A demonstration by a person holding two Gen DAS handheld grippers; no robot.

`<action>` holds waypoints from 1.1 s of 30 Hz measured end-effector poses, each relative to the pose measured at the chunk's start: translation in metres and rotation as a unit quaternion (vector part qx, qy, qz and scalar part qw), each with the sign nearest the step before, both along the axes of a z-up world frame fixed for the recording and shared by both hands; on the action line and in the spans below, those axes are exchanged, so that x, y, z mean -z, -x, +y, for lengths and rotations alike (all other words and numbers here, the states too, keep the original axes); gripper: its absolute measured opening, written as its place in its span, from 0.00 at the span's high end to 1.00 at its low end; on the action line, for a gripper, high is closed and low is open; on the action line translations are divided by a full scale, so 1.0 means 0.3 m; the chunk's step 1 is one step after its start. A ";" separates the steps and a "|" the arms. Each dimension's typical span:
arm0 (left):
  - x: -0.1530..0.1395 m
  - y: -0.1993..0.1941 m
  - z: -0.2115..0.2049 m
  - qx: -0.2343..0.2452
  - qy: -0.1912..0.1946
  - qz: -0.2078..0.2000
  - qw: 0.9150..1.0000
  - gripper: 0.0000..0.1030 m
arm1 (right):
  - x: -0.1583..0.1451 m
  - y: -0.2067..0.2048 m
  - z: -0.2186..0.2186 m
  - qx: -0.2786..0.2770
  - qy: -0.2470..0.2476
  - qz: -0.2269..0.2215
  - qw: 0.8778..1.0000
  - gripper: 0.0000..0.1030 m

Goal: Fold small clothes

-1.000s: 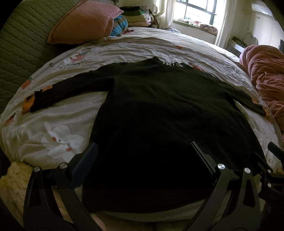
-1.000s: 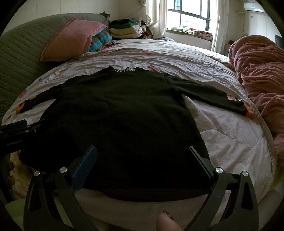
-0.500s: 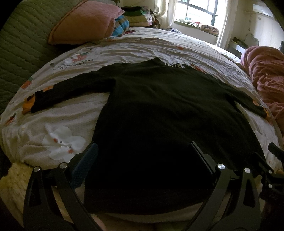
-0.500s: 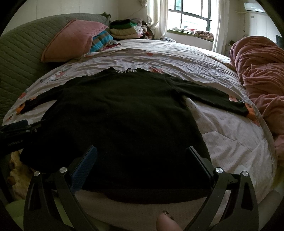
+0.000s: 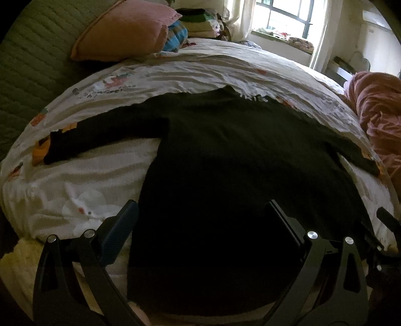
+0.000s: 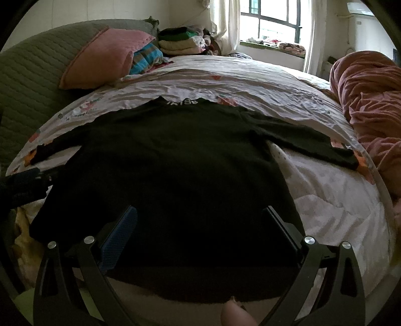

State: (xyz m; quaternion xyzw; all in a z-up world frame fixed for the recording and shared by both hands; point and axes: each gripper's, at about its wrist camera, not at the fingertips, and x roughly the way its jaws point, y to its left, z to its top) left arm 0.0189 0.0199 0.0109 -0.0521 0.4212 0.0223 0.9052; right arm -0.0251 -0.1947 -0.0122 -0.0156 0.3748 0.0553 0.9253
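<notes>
A bed seen from its foot, through two fisheye cameras mounted on hand-held grippers.

At far left, a green quilted headboard (image 6: 32, 82) curves along the bed's edge. A pink pillow (image 6: 105, 57) leans against it, with a blue striped cloth (image 6: 145, 57) tucked beside it and a pile of folded clothes (image 6: 180, 41) just behind.

The bed sheet (image 5: 200, 72) is pale and wrinkled, printed with small cartoon figures. A black long-sleeved top (image 5: 225, 175) lies flat across the middle of it, collar toward the far side, hem toward the camera at the near edge. Its left sleeve (image 5: 95, 135) stretches out to the left, its right sleeve (image 6: 308, 140) to the right.

The left hand-held gripper (image 5: 200, 220) hovers over the hem's left part, fingers spread wide apart, clamped on nothing. The right hand-held gripper (image 6: 199, 223) hovers over the hem's right part, likewise spread wide and holding nothing.

Behind the bed, a bright window (image 6: 273, 22) with pale curtains. At far right, a rumpled pink blanket (image 6: 371, 100) lies heaped beside the sleeve's cuff.
</notes>
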 end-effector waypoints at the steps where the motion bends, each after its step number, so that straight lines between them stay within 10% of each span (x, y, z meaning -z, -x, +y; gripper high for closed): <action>1: -0.003 -0.007 0.002 -0.001 0.001 0.000 1.000 0.09 | -0.002 -0.009 -0.001 0.000 -0.001 -0.001 1.000 0.04; 33: -0.038 -0.386 -0.048 -0.002 0.025 0.025 0.999 0.09 | -0.104 -0.421 -0.178 0.068 -0.047 -0.015 0.996 0.04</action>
